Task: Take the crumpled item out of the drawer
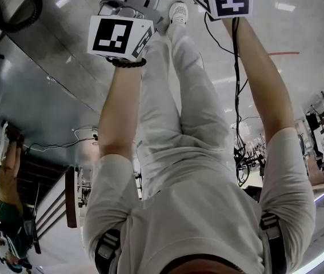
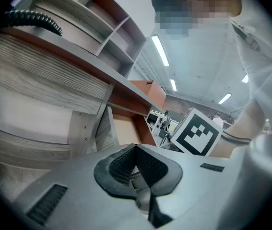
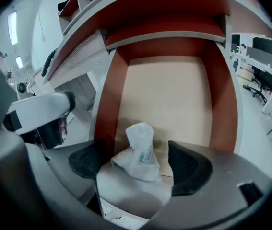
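The crumpled white wad (image 3: pixel 138 150) sits between the spread jaws of your right gripper (image 3: pixel 138 166). Neither pad is clearly pressing it, and the red-sided drawer (image 3: pixel 108 104) stands open behind it. Your left gripper (image 2: pixel 136 158) has its jaws pressed together on nothing, just beside the desk's (image 2: pixel 44 75) wooden edge.

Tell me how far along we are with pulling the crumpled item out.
Done: the right gripper is lined up, with the crumpled white item between its fingers. In hand: nothing yet; those fingers stand apart and do not clamp it. Left: close on it and draw it away from the red-brown compartment behind. The left gripper is shut and empty.
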A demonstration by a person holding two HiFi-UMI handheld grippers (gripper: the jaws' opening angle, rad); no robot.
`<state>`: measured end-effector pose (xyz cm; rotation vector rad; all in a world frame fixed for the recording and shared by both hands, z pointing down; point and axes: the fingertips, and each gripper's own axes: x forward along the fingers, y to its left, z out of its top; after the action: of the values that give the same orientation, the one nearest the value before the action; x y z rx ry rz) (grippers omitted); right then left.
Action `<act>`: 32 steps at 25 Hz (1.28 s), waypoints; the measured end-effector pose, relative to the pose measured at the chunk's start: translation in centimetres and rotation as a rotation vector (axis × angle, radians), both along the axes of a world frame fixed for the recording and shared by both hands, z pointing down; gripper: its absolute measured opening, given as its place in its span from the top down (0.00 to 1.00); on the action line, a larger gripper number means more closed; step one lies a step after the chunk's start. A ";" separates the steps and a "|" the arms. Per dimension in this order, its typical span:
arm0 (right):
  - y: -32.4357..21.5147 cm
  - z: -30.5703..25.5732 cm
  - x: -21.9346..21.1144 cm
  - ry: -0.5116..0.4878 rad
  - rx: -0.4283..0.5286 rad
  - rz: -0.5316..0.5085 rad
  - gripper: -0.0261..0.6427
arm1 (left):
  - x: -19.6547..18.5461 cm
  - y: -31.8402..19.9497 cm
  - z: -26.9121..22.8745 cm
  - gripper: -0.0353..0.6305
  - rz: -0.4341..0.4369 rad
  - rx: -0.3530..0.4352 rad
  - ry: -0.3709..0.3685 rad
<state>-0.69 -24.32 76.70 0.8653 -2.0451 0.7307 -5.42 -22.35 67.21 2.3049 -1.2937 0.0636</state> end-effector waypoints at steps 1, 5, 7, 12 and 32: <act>-0.1 0.0 -0.1 0.004 0.001 -0.002 0.35 | -0.1 0.0 -0.1 0.95 -0.003 0.000 0.001; 0.1 -0.2 -0.1 0.014 0.004 -0.020 0.39 | -0.1 0.1 -0.3 0.95 -0.011 -0.001 0.003; 0.2 -0.3 0.0 0.019 0.003 -0.023 0.39 | 0.0 0.2 -0.4 0.95 -0.012 -0.002 0.004; 0.1 0.2 0.3 0.070 0.008 -0.038 0.46 | 0.2 0.1 -0.5 0.95 -0.015 -0.005 0.006; -0.2 0.2 0.9 0.112 0.043 -0.045 0.72 | 0.0 0.2 -0.5 0.95 -0.020 -0.001 0.003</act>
<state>0.25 -24.48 76.95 0.8622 -1.9810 0.6019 -5.40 -22.12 66.67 2.2905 -1.3147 0.0544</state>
